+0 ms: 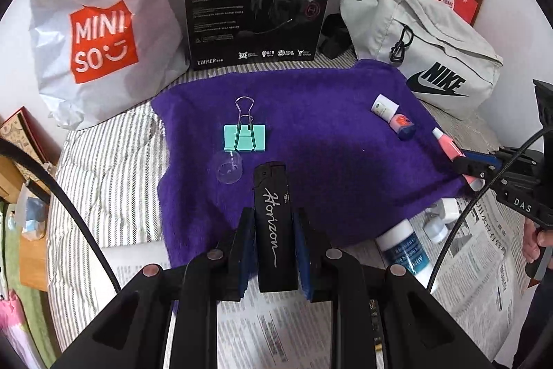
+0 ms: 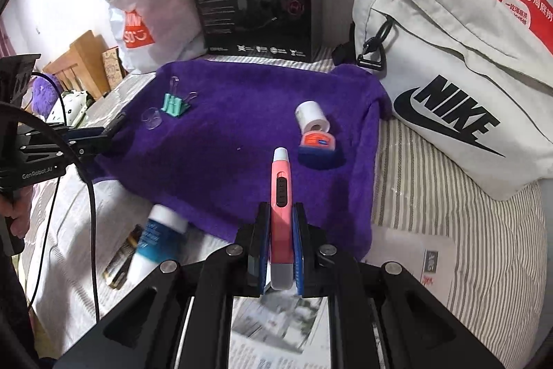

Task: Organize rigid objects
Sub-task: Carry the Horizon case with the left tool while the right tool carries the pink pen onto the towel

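**Desk:** Now, left to right, what does the caption say?

**Photographer:** At far left the clear round plastic cup (image 1: pixel 228 171) and the mint-green binder clip with wire handles (image 1: pixel 244 136) lie on the purple fleece towel (image 1: pixel 311 113). Next, the left gripper (image 1: pixel 273 251) is clamped on a flat black lighter with white script lettering (image 1: pixel 274 223), which pokes out past the blue pads above the towel's near edge. At right, the right gripper (image 2: pixel 280 244) is squeezed on a slim pink utility knife with a white tip (image 2: pixel 280 192), held over the towel's near right corner. Beyond it, a small white roll of tape (image 2: pixel 312 116) touches a small orange-and-blue jar (image 2: pixel 318 147).

**Desk:** And the step in hand?

**Photographer:** By my reading, both items are being carried to the towel. Done well, each goes down flat in bare purple: the lighter just short of the clip and cup, the knife near the jar without nudging it.

**Desk:** Anything to watch?

**Photographer:** Lower until each piece rests on the fleece before letting go. Keep the two grippers apart, and mind the black cable (image 1: pixel 459 223). A white-and-blue bottle (image 1: pixel 404 248) waits on the newspaper (image 1: pixel 484 265) beside the towel.
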`<action>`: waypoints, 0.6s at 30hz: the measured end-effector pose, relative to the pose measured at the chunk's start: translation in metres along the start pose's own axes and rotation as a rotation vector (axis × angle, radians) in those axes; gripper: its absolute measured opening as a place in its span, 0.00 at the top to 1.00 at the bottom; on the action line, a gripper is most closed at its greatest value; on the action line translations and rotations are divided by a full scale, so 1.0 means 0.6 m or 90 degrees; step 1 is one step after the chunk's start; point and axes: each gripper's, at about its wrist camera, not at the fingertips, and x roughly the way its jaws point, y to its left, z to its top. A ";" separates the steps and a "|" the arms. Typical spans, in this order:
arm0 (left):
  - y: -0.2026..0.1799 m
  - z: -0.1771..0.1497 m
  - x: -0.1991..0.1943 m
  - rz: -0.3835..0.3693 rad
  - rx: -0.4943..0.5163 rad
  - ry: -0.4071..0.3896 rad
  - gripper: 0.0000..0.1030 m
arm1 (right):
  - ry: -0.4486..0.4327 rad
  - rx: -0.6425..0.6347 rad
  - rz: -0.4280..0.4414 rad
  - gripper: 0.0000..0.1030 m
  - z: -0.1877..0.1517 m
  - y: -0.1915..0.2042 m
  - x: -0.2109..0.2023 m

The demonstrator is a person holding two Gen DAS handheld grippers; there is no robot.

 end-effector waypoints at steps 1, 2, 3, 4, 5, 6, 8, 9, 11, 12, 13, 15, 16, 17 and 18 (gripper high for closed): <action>0.001 0.003 0.005 0.000 -0.001 0.003 0.79 | 0.003 0.001 -0.002 0.88 0.003 -0.004 0.005; 0.002 0.006 0.010 -0.001 0.000 0.005 0.79 | 0.007 0.000 -0.005 0.88 0.007 -0.008 0.013; 0.003 0.009 0.015 -0.003 0.000 0.007 0.79 | 0.009 -0.001 -0.007 0.88 0.010 -0.010 0.017; 0.005 0.012 0.020 -0.003 0.000 0.009 0.79 | 0.011 -0.003 -0.008 0.88 0.013 -0.012 0.023; 0.005 0.014 0.025 -0.003 0.000 0.011 0.79 | 0.015 -0.005 -0.008 0.88 0.017 -0.015 0.030; 0.006 0.016 0.028 -0.004 0.000 0.012 0.79 | 0.019 -0.007 -0.008 0.88 0.019 -0.017 0.036; 0.008 0.022 0.036 -0.005 0.000 0.016 0.79 | 0.028 -0.015 -0.012 0.88 0.026 -0.018 0.050; 0.009 0.024 0.039 -0.006 -0.001 0.017 0.79 | 0.030 -0.019 -0.012 0.88 0.028 -0.017 0.054; 0.010 0.028 0.045 -0.008 -0.001 0.020 0.79 | 0.037 -0.029 -0.009 0.88 0.032 -0.015 0.063; 0.011 0.030 0.049 -0.008 -0.001 0.022 0.79 | 0.039 -0.032 -0.009 0.88 0.032 -0.014 0.066; 0.012 0.032 0.054 -0.010 -0.002 0.024 0.79 | 0.041 -0.034 -0.009 0.88 0.034 -0.013 0.071; 0.012 0.034 0.060 -0.012 -0.001 0.029 0.79 | 0.046 -0.038 -0.008 0.88 0.035 -0.011 0.077; 0.011 0.035 0.064 -0.014 -0.001 0.031 0.79 | 0.048 -0.040 -0.007 0.88 0.035 -0.011 0.080; 0.011 0.035 0.068 -0.016 0.000 0.034 0.79 | 0.052 -0.041 -0.006 0.88 0.035 -0.010 0.084; 0.011 0.036 0.072 -0.016 0.000 0.036 0.79 | 0.056 -0.042 -0.007 0.88 0.035 -0.010 0.088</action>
